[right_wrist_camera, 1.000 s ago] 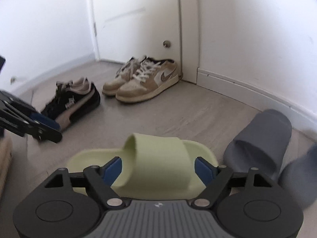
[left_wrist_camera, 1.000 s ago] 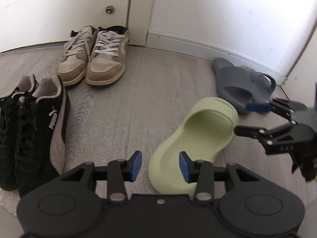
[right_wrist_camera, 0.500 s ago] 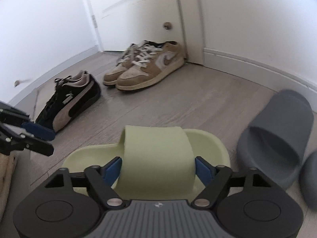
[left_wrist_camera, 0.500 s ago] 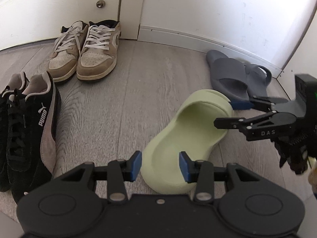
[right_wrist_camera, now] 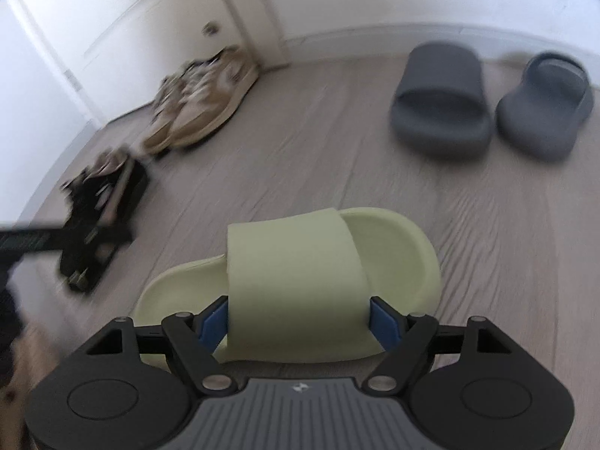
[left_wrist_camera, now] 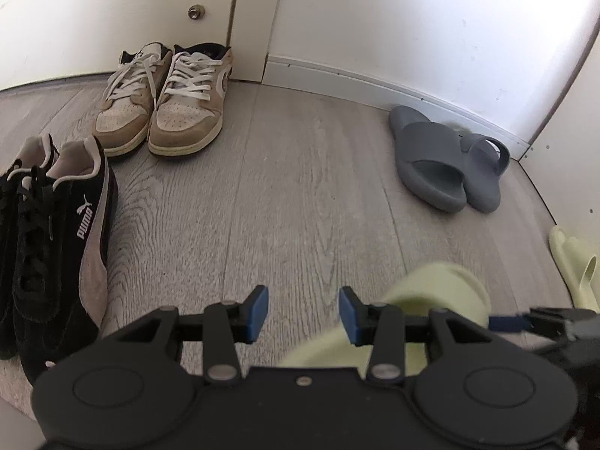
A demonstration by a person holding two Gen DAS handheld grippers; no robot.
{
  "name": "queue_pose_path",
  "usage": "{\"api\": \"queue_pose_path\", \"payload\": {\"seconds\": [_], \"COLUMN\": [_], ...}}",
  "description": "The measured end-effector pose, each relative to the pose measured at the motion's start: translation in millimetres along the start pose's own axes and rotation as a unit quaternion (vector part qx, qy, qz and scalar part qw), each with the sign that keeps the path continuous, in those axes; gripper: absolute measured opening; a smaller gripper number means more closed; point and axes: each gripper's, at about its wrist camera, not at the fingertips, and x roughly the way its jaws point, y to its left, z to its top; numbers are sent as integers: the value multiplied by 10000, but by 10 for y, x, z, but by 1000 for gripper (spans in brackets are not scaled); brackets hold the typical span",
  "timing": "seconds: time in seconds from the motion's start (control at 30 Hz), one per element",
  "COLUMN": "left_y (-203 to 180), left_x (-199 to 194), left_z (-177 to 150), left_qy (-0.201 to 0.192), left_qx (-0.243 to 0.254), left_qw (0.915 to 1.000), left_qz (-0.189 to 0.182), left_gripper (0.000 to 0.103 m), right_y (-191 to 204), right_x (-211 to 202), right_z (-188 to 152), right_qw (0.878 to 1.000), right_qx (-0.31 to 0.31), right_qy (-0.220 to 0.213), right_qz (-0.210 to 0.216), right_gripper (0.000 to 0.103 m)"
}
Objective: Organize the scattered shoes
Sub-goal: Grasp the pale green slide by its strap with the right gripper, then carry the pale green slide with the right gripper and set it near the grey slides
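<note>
My right gripper (right_wrist_camera: 298,320) is shut on the strap of a pale green slide (right_wrist_camera: 300,273), its blue pads on both strap edges. The same slide (left_wrist_camera: 431,307) shows blurred at the lower right of the left wrist view, with a right fingertip (left_wrist_camera: 506,323) beside it. A second green slide (left_wrist_camera: 573,262) lies at the right edge. My left gripper (left_wrist_camera: 303,313) is open and empty above bare floor. It appears blurred at the left of the right wrist view (right_wrist_camera: 56,240).
Tan sneakers (left_wrist_camera: 165,101) stand by the door. Black Puma sneakers (left_wrist_camera: 52,232) sit at the left. Two grey slides (left_wrist_camera: 446,161) lie by the baseboard, also in the right wrist view (right_wrist_camera: 487,101). White walls (left_wrist_camera: 431,30) close the corner.
The right gripper closed on the green slide's strap and moved it right and toward me. The left gripper stayed open. The right wrist view swung, showing the grey slides ahead.
</note>
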Motion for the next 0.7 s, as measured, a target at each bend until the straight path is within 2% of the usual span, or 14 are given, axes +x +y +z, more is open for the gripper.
{"api": "queue_pose_path", "payload": {"seconds": [0.07, 0.13, 0.2, 0.23, 0.3, 0.37, 0.47, 0.53, 0.57, 0.6, 0.67, 0.7], "left_y": [-1, 13, 24, 32, 44, 38, 41, 59, 76, 92, 125, 142], "left_x": [-14, -15, -51, -85, -172, -281, -414, -481, -502, -523, -564, -585], "left_z": [2, 26, 58, 81, 130, 156, 150, 126, 117, 108, 89, 80], "left_qy": [-23, -32, -71, -120, -234, -375, -508, -541, -549, -558, -574, -583], "left_qx": [-9, -35, -89, -124, -164, -86, -16, -35, -60, -85, -136, -162], "left_qw": [10000, 10000, 9999, 9998, 9996, 9993, 9986, 9983, 9982, 9982, 9980, 9979], "left_qz": [-23, -13, -15, -28, -33, 43, 169, 225, 223, 221, 216, 214], "left_gripper": [43, 43, 43, 43, 43, 43, 45, 45, 45, 45, 45, 45], "right_y": [21, 47, 80, 116, 205, 308, 479, 564, 599, 623, 663, 691], "right_x": [-165, -256, -312, -307, -282, -237, -133, -33, 16, 49, 100, 123], "right_z": [-44, -9, 34, 73, 155, 212, 214, 198, 187, 186, 196, 191], "right_qw": [9981, 9911, 9803, 9696, 9353, 8979, 8375, 8122, 8063, 8105, 8257, 8376], "right_qx": [-575, -1297, -1944, -2434, -3532, -4358, -5371, -5733, -5809, -5754, -5550, -5388], "right_qy": [-175, -295, -345, -249, 28, 345, 759, 889, 933, 919, 839, 766], "right_qz": [93, -17, -117, -52, 210, 518, 662, 613, 613, 604, 562, 473], "right_gripper": [79, 84, 86, 87, 87, 88, 88, 88, 88, 88, 88, 88]}}
